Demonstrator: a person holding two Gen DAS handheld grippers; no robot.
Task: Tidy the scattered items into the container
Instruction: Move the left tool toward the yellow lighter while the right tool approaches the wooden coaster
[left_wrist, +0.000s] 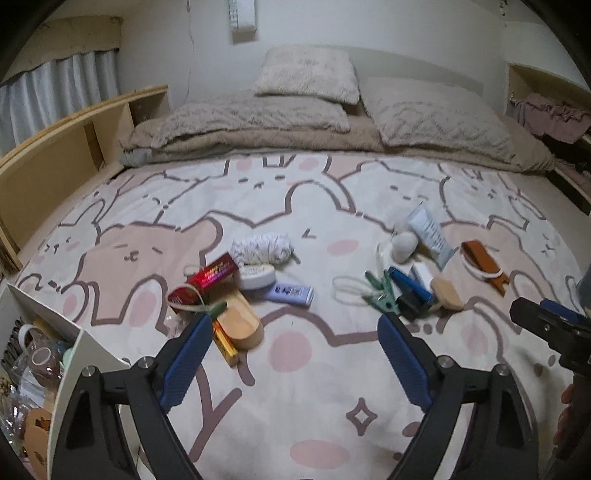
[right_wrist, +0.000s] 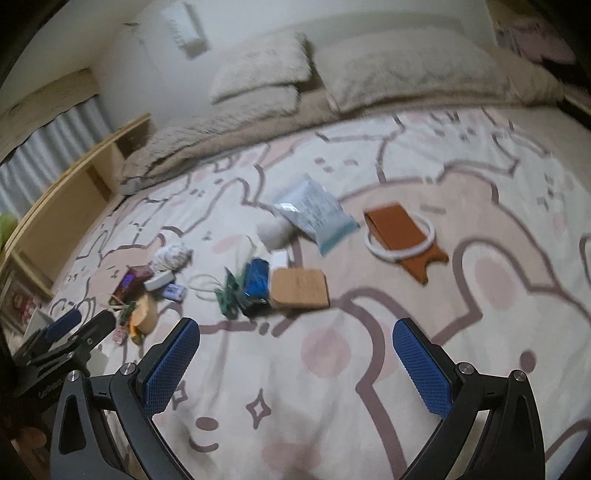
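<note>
Small items lie scattered on the bunny-print bed cover. A left group holds a red box (left_wrist: 212, 279), a white case (left_wrist: 257, 276), a lilac tube (left_wrist: 290, 292), a wooden block (left_wrist: 242, 324) and a white knit ball (left_wrist: 264, 247). A right group holds a green clip (left_wrist: 380, 293), a blue object (left_wrist: 412, 291), a tan sponge (left_wrist: 447, 293), a pale blue tube (left_wrist: 430, 230) and a brown leather case (left_wrist: 484, 264). A white container (left_wrist: 70, 354) stands at the lower left, partly filled. My left gripper (left_wrist: 295, 325) is open and empty near the wooden block. My right gripper (right_wrist: 297, 332) is open and empty, short of the sponge (right_wrist: 299, 288).
Beige pillows (left_wrist: 306, 74) and a folded blanket (left_wrist: 251, 129) lie at the head of the bed. A wooden shelf (left_wrist: 62, 162) runs along the left side. Clothes (left_wrist: 550, 118) lie at the right. The right gripper shows in the left wrist view (left_wrist: 546, 325).
</note>
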